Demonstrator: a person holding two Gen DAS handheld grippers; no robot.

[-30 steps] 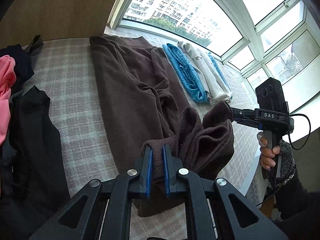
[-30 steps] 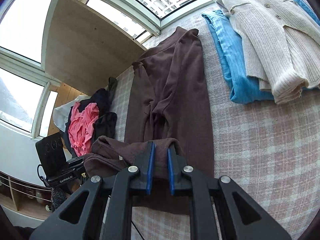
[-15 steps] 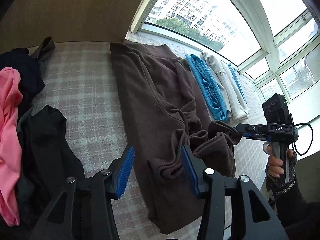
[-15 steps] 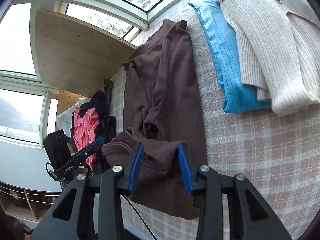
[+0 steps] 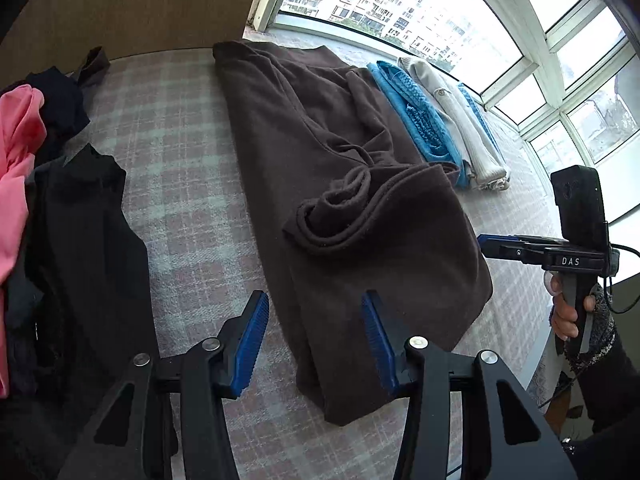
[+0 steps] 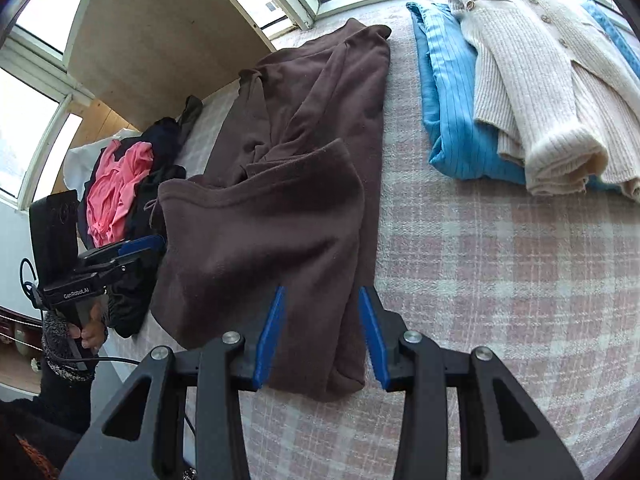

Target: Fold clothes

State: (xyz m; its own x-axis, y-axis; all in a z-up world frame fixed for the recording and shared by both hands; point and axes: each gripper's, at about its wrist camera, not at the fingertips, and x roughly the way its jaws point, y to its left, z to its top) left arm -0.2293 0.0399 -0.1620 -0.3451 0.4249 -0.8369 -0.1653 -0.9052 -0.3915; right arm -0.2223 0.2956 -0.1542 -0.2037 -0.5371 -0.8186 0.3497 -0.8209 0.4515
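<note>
Checked cloth (image 5: 192, 184) bears brown garment (image 5: 360, 208); left gripper (image 5: 316, 340), right gripper (image 6: 326, 334) gaping, empty

We lose the pink garment (image 5: 16, 168) at the left wrist view's left edge. The cream cardigan (image 6: 552, 92) runs off the right wrist view's right edge and hides most of the second blue piece (image 6: 612, 32). The brown garment (image 5: 360, 208) covers its own lower layers.

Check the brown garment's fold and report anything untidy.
The brown garment has a rolled, bunched edge on top of its folded-over part, and twisted creases above it; the fold isn't flat.
</note>
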